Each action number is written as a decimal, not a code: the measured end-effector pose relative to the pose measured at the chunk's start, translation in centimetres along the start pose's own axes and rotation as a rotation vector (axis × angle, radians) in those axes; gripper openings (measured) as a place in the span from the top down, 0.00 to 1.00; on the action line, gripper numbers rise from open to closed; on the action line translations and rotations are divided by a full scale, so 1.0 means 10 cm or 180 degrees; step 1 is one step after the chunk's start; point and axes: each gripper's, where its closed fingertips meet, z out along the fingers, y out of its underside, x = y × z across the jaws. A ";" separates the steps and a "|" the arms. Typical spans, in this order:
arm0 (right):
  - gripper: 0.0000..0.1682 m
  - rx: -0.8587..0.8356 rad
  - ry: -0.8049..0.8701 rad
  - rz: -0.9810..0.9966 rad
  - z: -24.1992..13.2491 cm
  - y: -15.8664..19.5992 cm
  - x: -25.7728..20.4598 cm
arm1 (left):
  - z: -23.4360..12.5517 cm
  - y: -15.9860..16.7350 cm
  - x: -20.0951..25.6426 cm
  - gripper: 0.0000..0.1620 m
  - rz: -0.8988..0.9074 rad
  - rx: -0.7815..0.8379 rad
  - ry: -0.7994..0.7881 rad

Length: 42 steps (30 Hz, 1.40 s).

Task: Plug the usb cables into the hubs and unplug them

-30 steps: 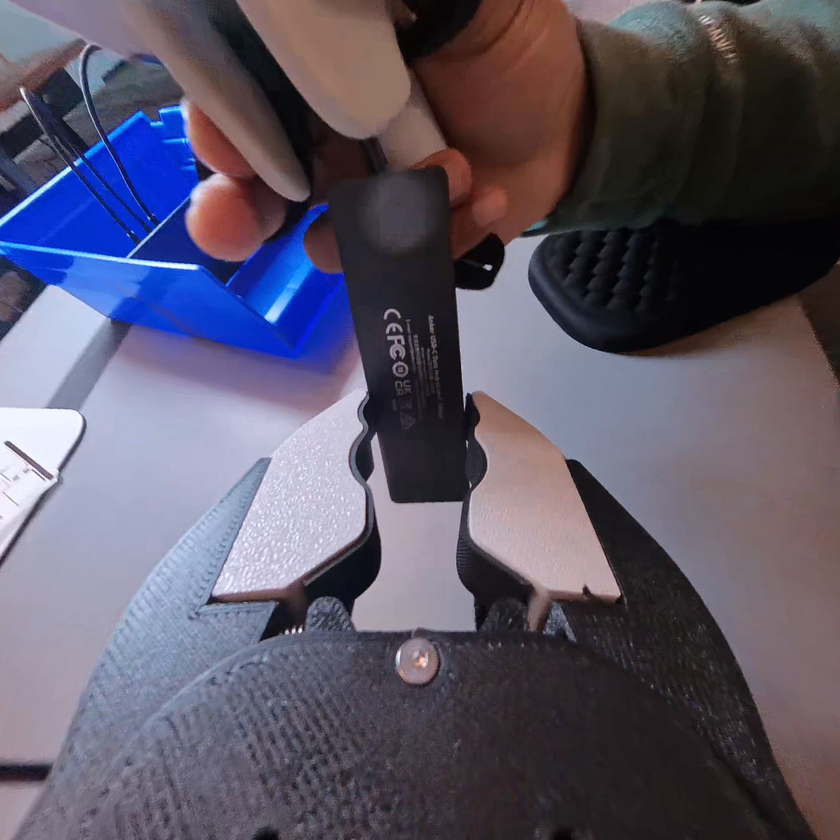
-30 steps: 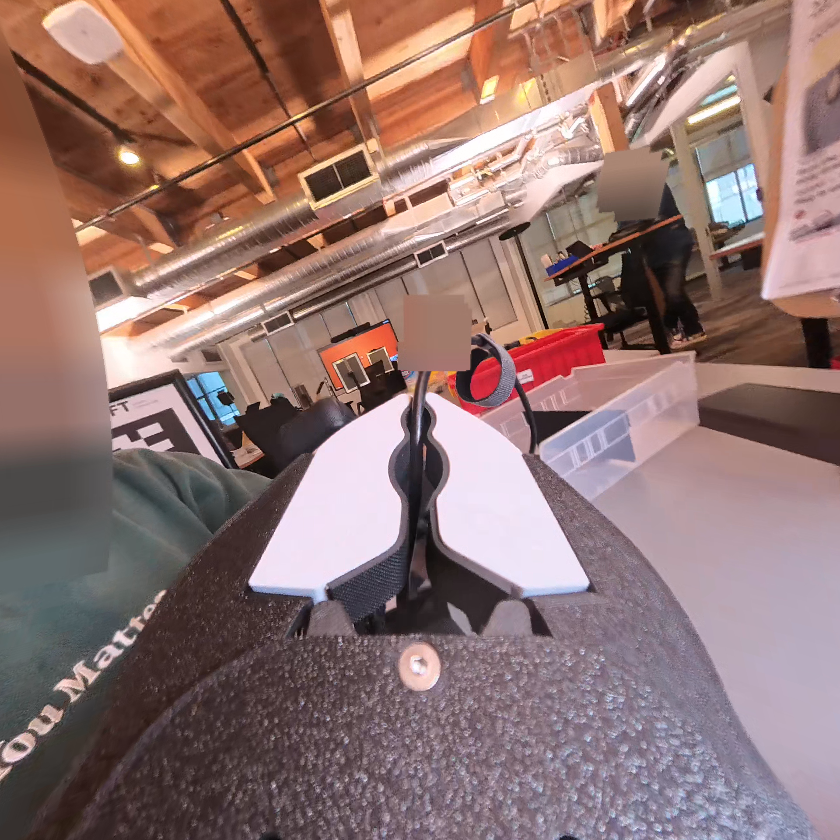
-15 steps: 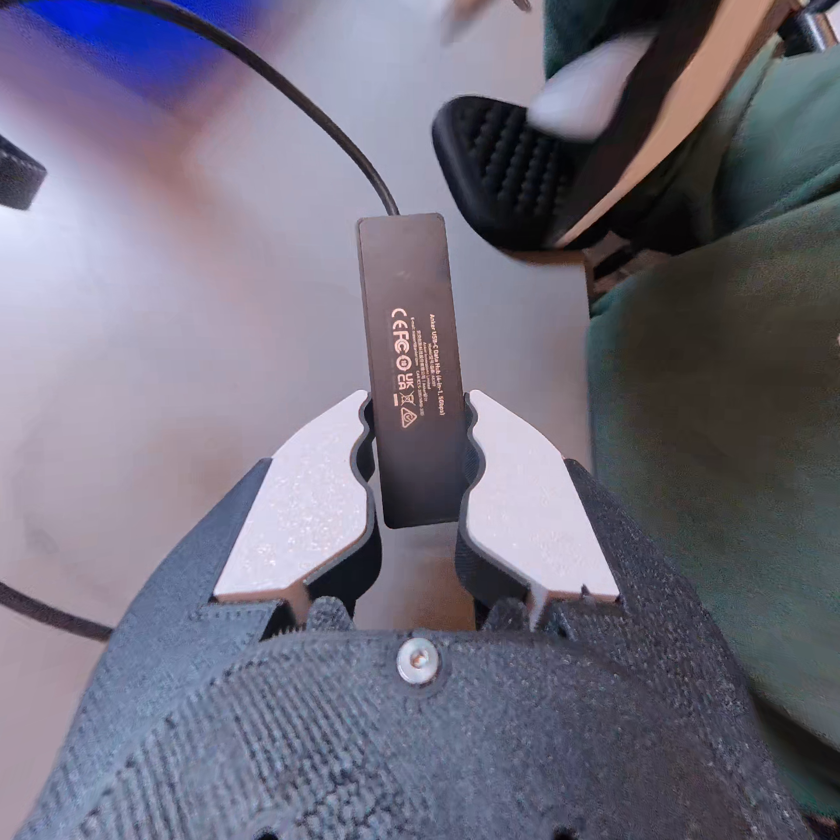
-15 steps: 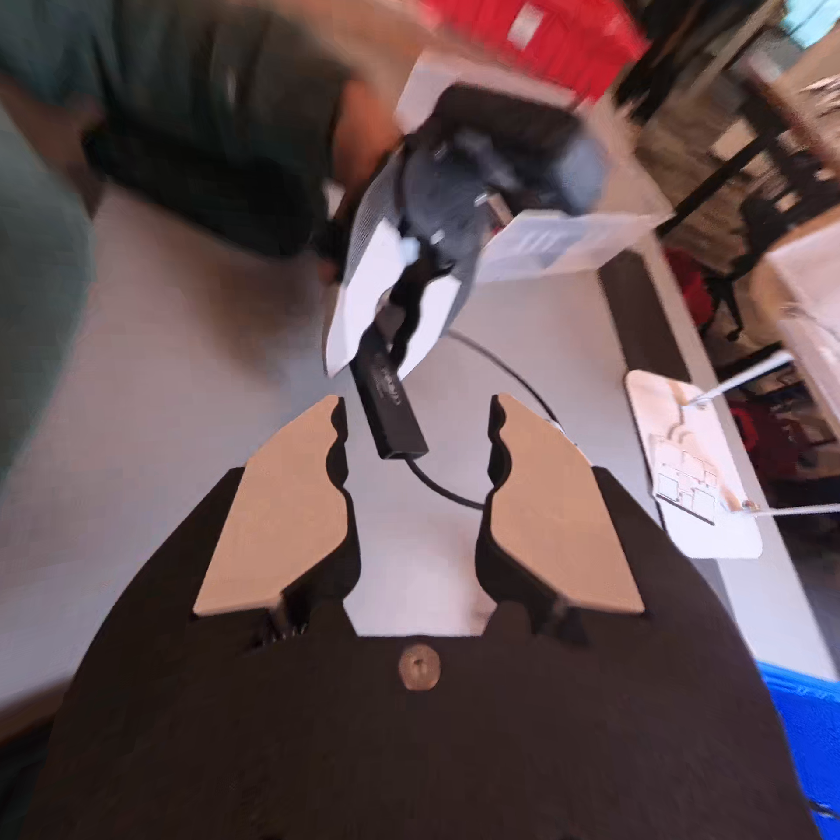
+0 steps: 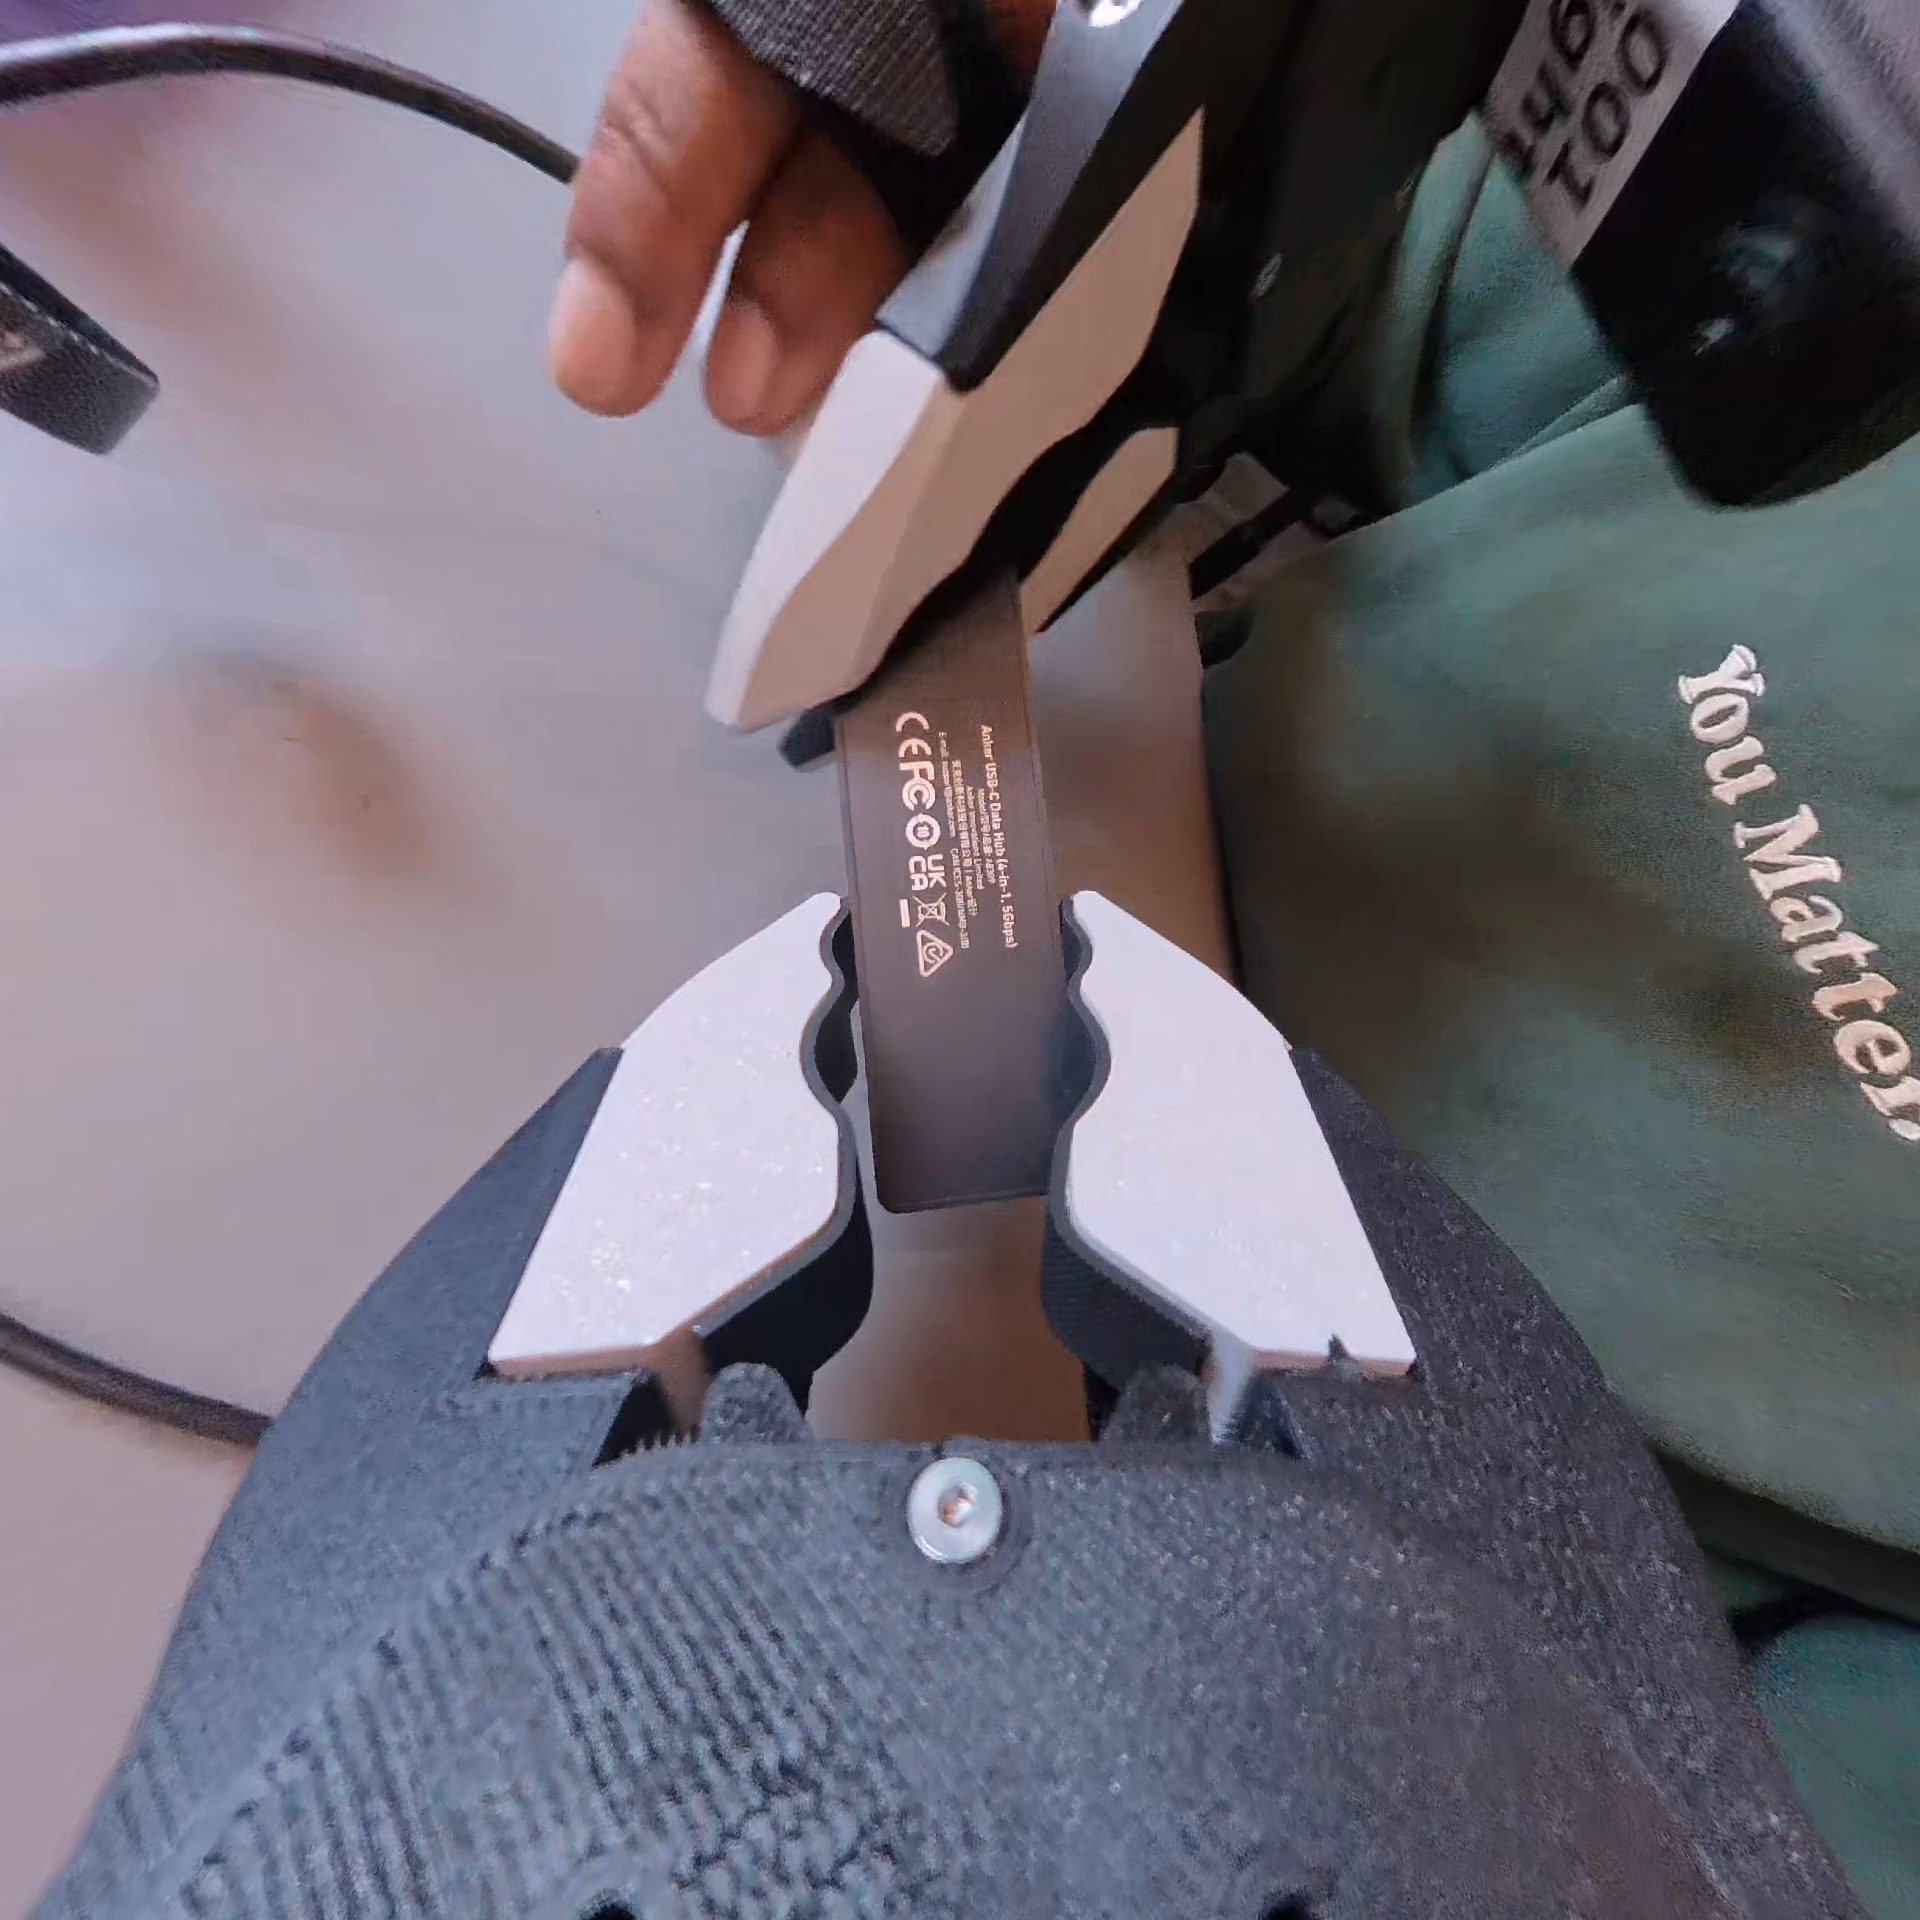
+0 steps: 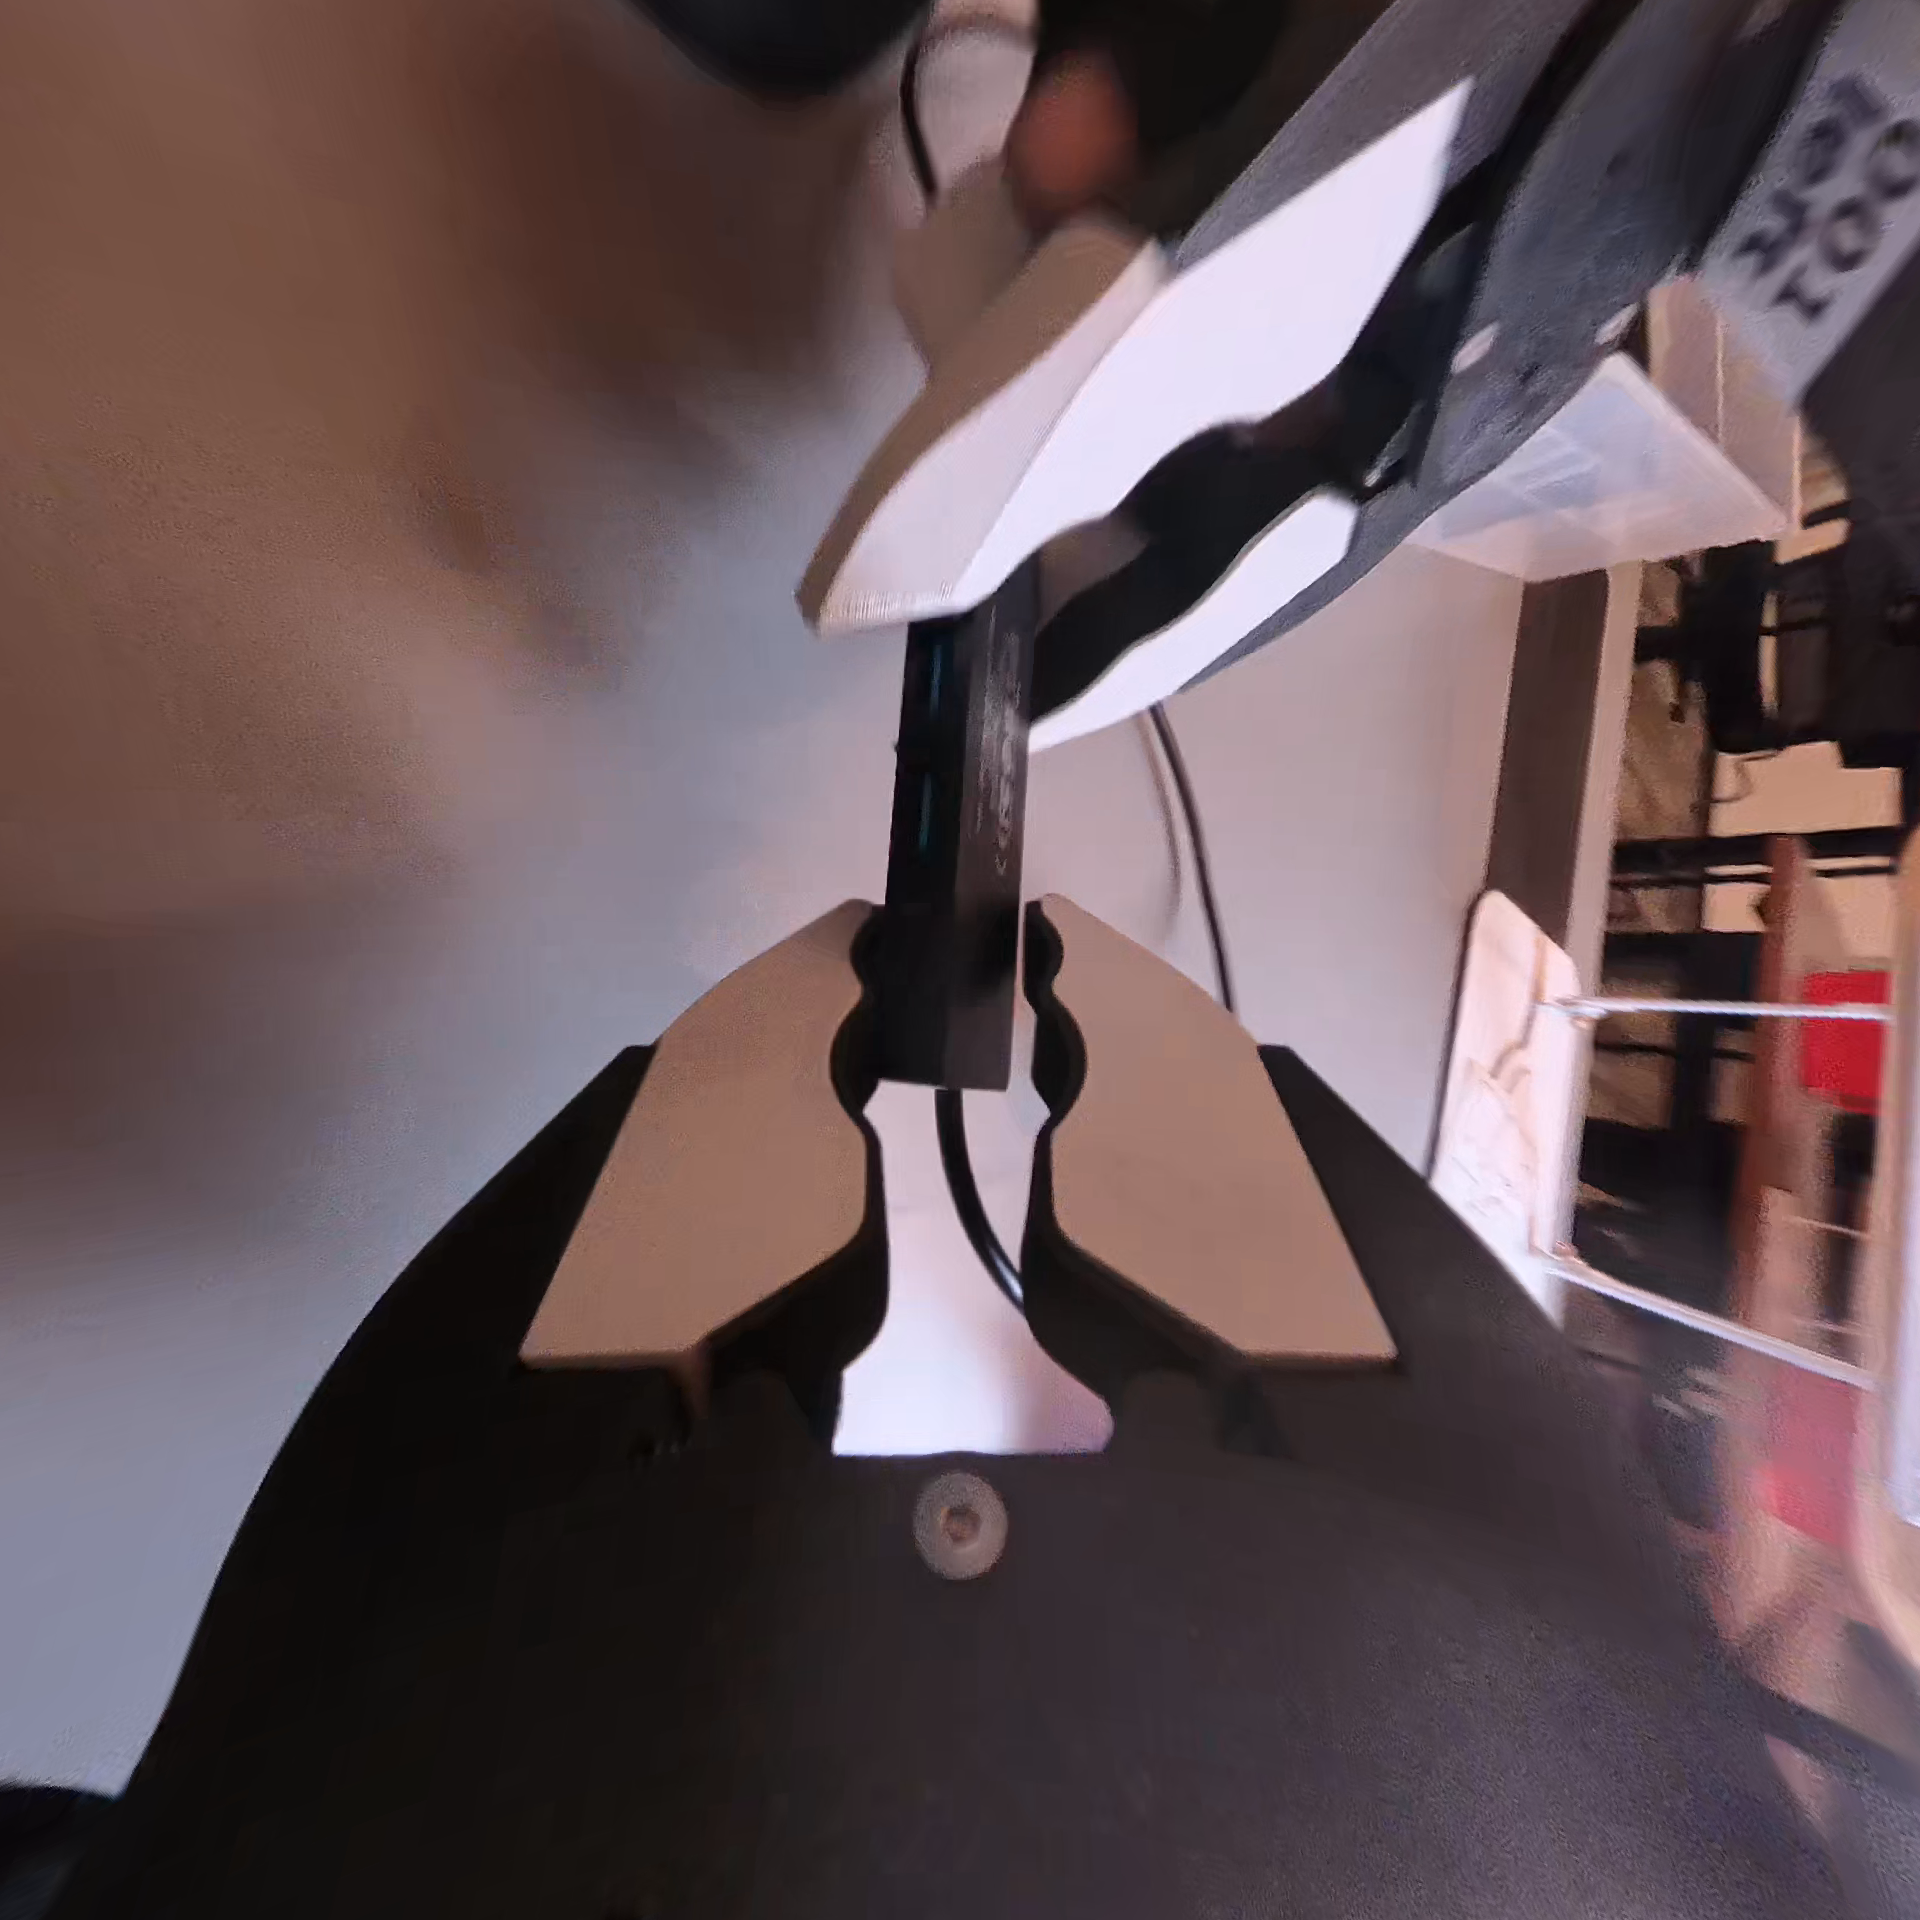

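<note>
In the left wrist view, the left tongs point(image 5: 956, 1039) keep the black hub point(image 5: 951, 883) clamped by its near end, as half a second ago. New is that the right tongs point(image 5: 883, 613) now close on the hub's far end.

In the right wrist view, the right tongs point(image 6: 951, 997), wide before, now pinch the hub point(image 6: 956, 831) at its cable point(image 6: 982, 1216) end above the tabletop point(image 6: 1351, 831). I judge a handover or regrip; no plugging yet.

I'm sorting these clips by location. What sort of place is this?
Probably a workshop or lab bench: a pale table with a clear plastic bin at its far edge, wire shelving beyond it, and a black hub held over the table.
</note>
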 end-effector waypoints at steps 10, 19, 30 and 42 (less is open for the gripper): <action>0.93 0.0422 -0.0025 0.0673 -0.13 0.08 0.14 | -0.18 -0.18 -0.04 0.74 0.0730 0.0483 -0.0603; 0.93 0.1146 -0.0225 0.1636 -0.18 0.02 0.30 | -0.42 -0.40 -0.18 0.89 0.2105 0.0748 -0.2275; 0.85 0.1253 -0.0285 0.1708 -0.25 -0.01 0.30 | -0.35 -0.33 -0.19 0.93 0.1938 0.0662 -0.2094; 0.93 0.1056 -0.0639 0.1804 -0.15 0.04 0.14 | -0.26 -0.21 -0.30 0.90 0.1711 0.0647 -0.1874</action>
